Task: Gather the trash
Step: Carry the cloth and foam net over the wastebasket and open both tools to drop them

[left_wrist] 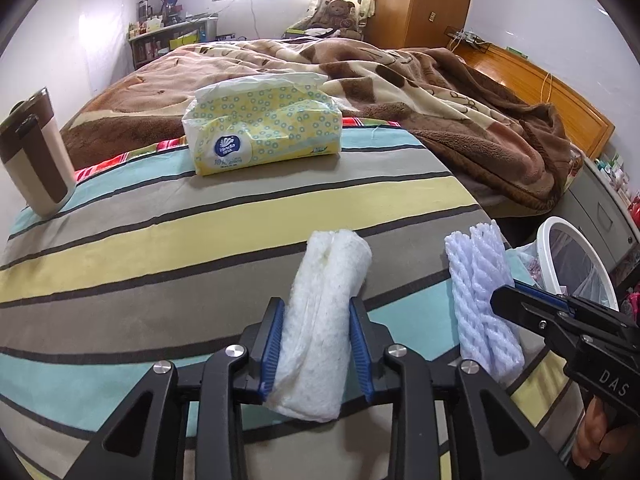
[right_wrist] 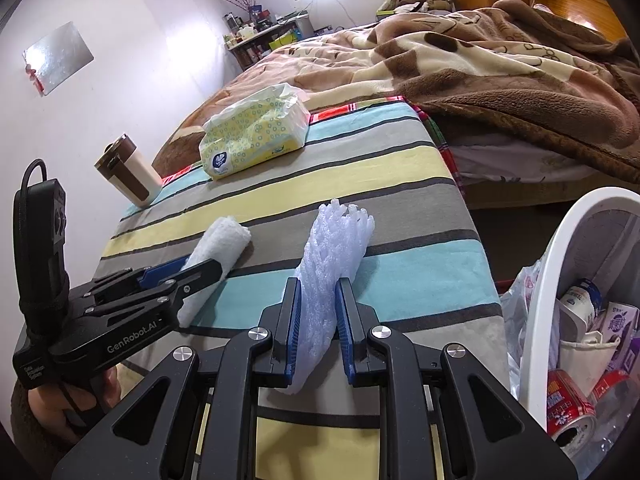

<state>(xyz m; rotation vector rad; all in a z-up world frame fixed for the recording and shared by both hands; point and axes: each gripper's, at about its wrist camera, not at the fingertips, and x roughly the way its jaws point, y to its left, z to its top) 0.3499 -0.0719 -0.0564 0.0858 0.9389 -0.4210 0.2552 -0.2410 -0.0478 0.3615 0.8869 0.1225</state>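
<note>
My left gripper (left_wrist: 317, 308) is shut on a rolled white paper towel (left_wrist: 324, 300), held just over the striped cloth. It also shows in the right wrist view (right_wrist: 218, 248). My right gripper (right_wrist: 318, 288) is shut on a pale lilac foam net sleeve (right_wrist: 336, 248), which sticks up past the fingers. In the left wrist view that sleeve (left_wrist: 478, 280) and the right gripper (left_wrist: 506, 300) are to the right of the towel. A white trash bin (right_wrist: 560, 264) with a bag, cans and cartons inside stands at the right of the table.
A yellow tissue pack (left_wrist: 260, 128) lies at the far end of the striped tablecloth (left_wrist: 200, 240). A brown and cream cup (left_wrist: 36, 156) stands at the far left. A bed with a brown blanket (left_wrist: 440, 92) lies beyond.
</note>
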